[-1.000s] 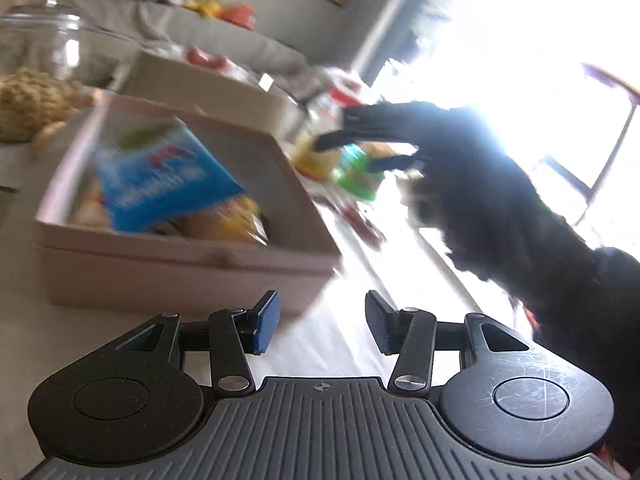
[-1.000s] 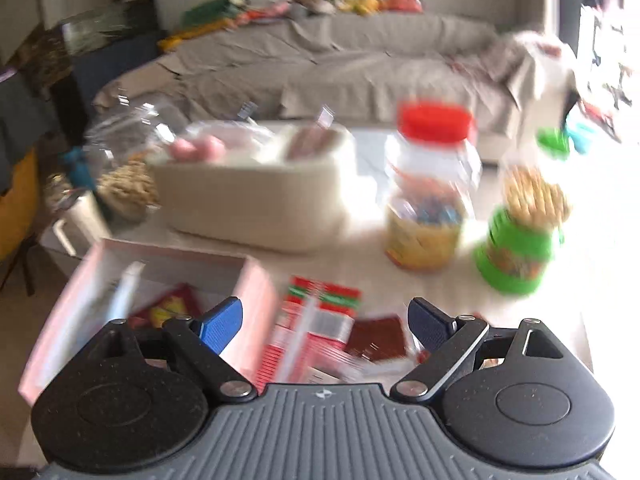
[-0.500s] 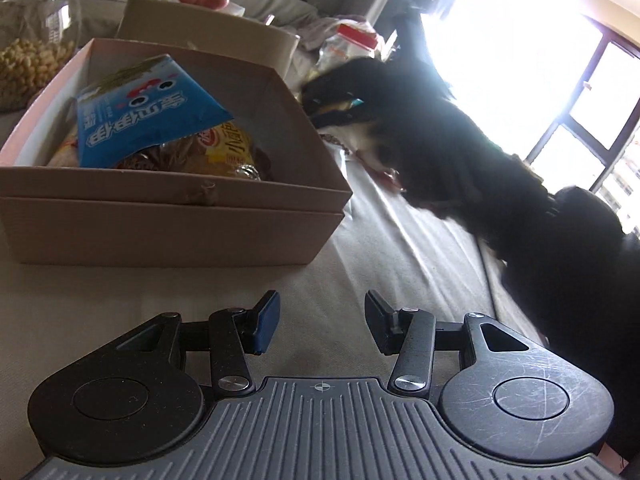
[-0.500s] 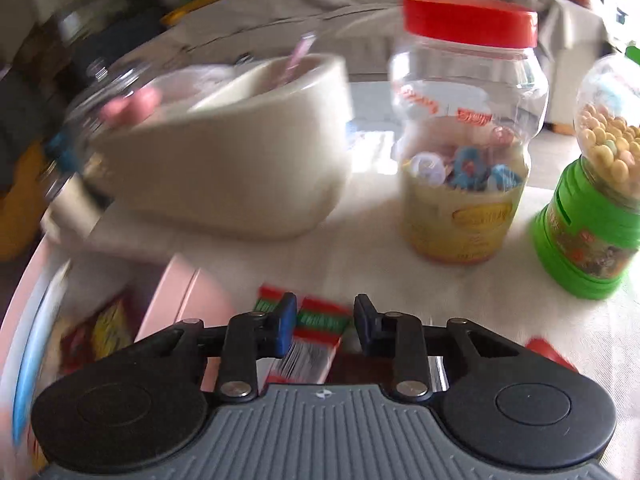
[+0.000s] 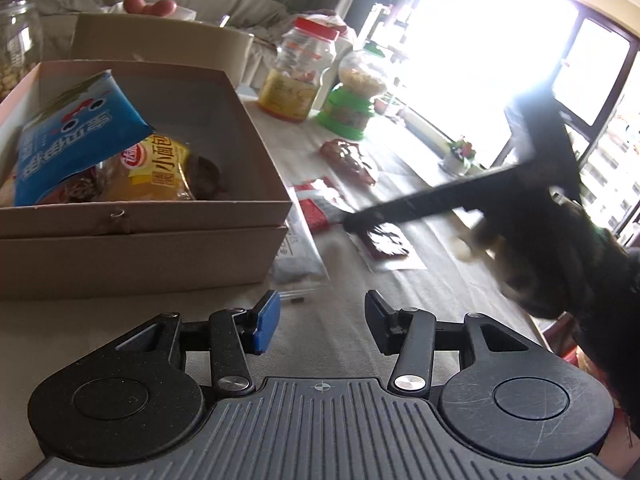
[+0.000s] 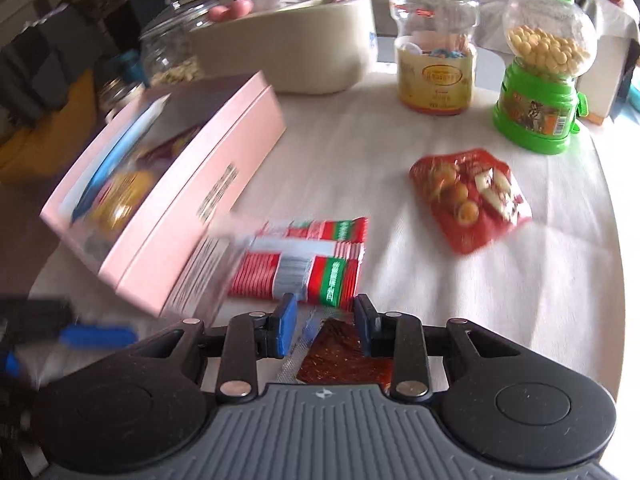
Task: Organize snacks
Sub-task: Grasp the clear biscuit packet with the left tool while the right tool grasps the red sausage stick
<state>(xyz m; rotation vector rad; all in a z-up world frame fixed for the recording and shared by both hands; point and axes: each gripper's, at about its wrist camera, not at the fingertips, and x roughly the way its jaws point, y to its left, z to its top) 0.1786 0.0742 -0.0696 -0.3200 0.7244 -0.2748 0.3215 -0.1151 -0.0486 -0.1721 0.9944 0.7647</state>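
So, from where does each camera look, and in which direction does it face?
Left wrist view: sits on the left gripper, faces forward and down over the table toward the pink box and window; shows its open fingers and the right gripper.
Right wrist view: sits on the right gripper, faces down at a dark red packet; shows its nearly shut fingers.
Both share the box, the red-lidded jar and the green dispenser.

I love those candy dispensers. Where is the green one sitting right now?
The green candy dispenser stands upright at the table's far right in the right wrist view, beside the red-lidded jar and beyond the red snack bag.
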